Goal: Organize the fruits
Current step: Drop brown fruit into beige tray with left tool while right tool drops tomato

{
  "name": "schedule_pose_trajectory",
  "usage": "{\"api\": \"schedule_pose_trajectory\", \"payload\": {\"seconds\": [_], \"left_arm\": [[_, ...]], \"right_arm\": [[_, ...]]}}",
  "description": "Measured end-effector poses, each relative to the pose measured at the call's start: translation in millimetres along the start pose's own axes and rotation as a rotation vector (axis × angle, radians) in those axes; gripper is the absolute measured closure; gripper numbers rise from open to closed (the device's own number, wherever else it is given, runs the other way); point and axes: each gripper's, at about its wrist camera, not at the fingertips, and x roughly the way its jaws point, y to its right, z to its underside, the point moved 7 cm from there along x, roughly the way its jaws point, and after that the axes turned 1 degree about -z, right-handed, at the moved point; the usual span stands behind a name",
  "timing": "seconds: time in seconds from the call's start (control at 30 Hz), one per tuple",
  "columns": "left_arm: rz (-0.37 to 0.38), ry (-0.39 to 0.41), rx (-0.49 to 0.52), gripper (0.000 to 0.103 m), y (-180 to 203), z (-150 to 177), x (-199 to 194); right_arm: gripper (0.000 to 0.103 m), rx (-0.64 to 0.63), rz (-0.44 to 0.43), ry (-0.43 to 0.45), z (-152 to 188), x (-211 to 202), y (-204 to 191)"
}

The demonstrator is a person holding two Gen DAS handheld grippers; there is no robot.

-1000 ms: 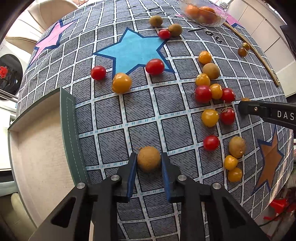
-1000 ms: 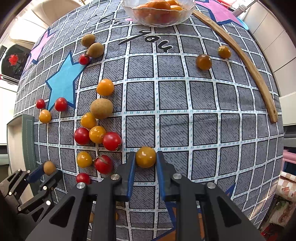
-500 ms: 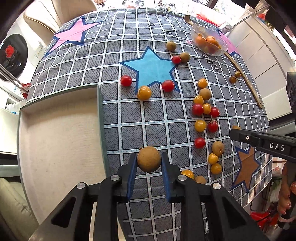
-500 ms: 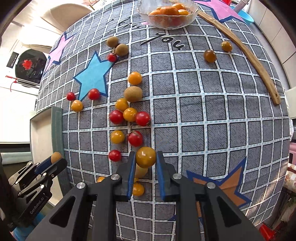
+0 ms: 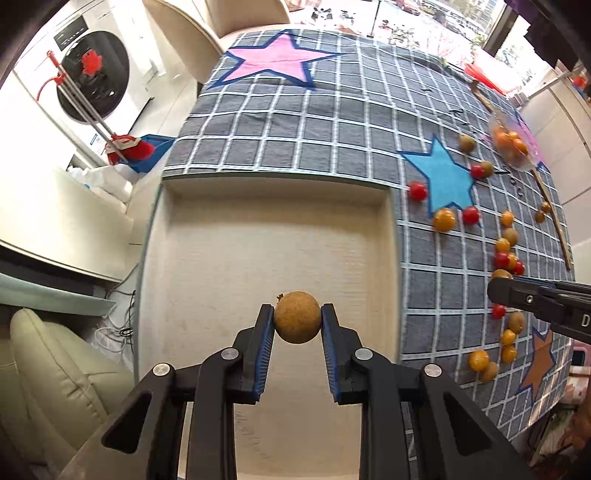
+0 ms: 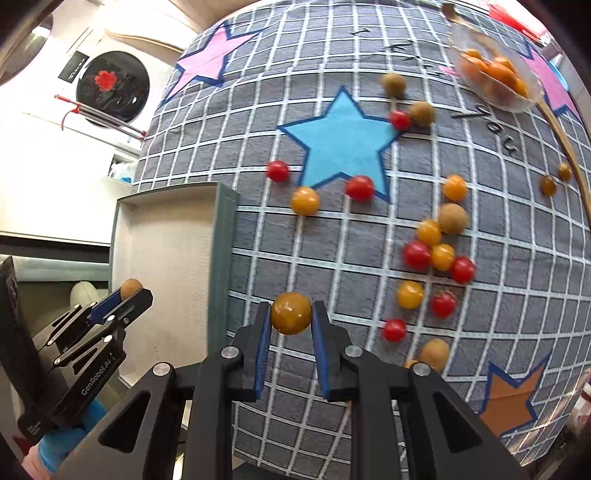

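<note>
Left gripper (image 5: 297, 322) is clamped on a brown longan (image 5: 297, 322), held above the beige floor of the tray (image 5: 258, 192); whether the fruit touches the tray floor can't be told. Right gripper (image 6: 290, 320) is clamped on a yellow cherry tomato (image 6: 290, 313), held over the grey checked tablecloth (image 6: 480, 332) just right of the tray's green wall (image 6: 221, 258). Left wrist view shows the whole tray interior, bare apart from the held longan; right wrist view shows only a strip of it plus the left gripper (image 6: 127, 293) from the side with the longan (image 6: 130, 287) at its tip. Right wrist view gives the loose fruit clearly: red and yellow tomatoes and longans scattered around the blue star (image 6: 341, 142), and a tight cluster (image 6: 436, 251) further right. Left view shows the same scatter squeezed at its right edge, with the right gripper (image 5: 517, 295) poking in from that side. Glass bowl of orange fruit (image 6: 495, 79) sits at the far corner, a thin wooden stick (image 6: 569, 155) beside it. Room: washing machine (image 5: 92, 66) behind the table, red broom (image 5: 127, 146), pale chair (image 5: 207, 33), beige sofa cushion (image 5: 48, 369) below the tray, windows at the far end.
</note>
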Motion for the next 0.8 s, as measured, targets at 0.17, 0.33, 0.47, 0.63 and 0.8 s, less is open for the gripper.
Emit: {"api": "schedule_pose_trajectory", "payload": {"seconds": [0.17,0.33,0.47,0.63,0.8], "left_arm": [[-0.069,-0.028,-0.041,0.076,-38,0,25],[-0.085,-0.06,-0.065,0.076,-54,10,45],[-0.082,-0.062,-0.066,0.076,-58,18,51],[-0.084,-0.048,-0.046,0.075,-56,19,52],[-0.122,-0.007,-0.045,0.018,-57,18,43]], "right_arm": [[0.08,-0.059,-0.046,-0.03,-22,28,-55],[0.08,-0.088,-0.06,-0.094,-33,69,-88],[0.08,-0.085,-0.023,-0.131,-35,95,-94],[0.078,-0.102,0.015,-0.151,-31,106,-96],[0.069,-0.113,0.018,-0.164,-32,111,-100]]}}
